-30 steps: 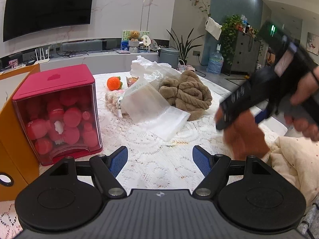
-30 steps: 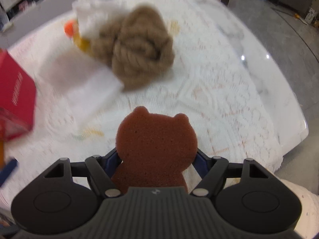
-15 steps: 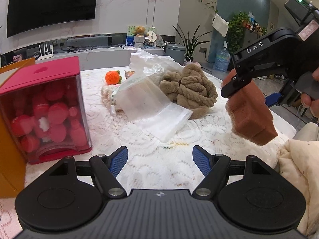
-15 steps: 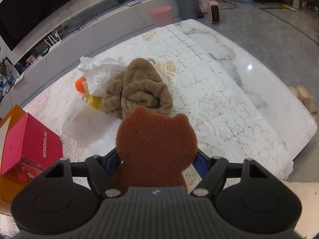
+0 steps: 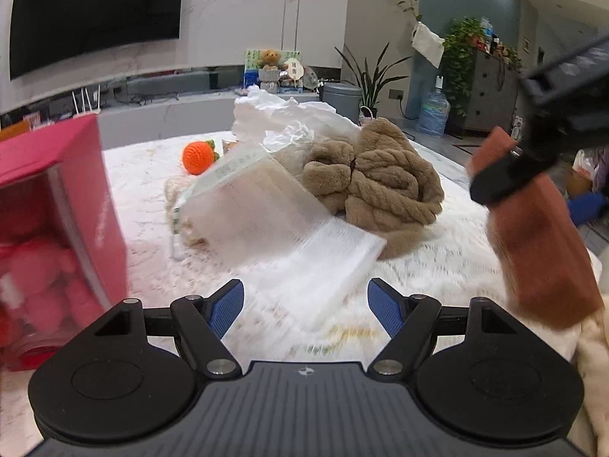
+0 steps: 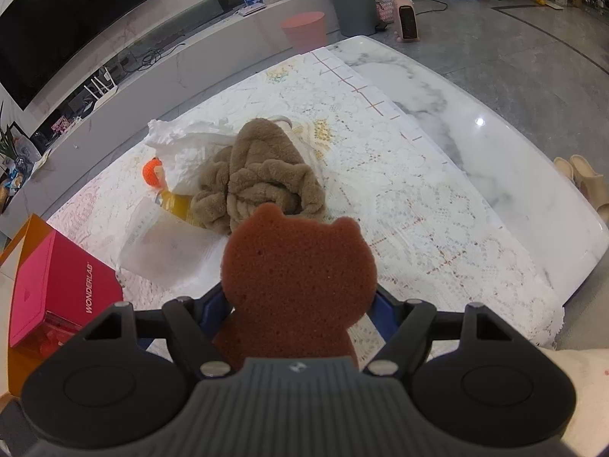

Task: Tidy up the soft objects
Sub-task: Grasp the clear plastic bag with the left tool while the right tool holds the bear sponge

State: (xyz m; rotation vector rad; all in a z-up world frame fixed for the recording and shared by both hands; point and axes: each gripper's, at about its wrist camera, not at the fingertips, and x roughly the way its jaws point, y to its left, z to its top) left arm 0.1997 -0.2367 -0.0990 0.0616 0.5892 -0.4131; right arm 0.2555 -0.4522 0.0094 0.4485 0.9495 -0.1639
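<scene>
Raised higher than a second ago, the right tool clamps a brown bear-shaped sponge at lower centre. Left tool gapes empty. Beyond, a brown plush scarf lies mid-frame on the tabletop.

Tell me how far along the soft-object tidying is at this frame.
Early. Nothing looks put away: the brown plush bundle, orange knitted ball and clear zip bag lie loose on the lace tablecloth. In hand: the right gripper clamps the bear-shaped sponge above the table. The left gripper is open, empty.
</scene>
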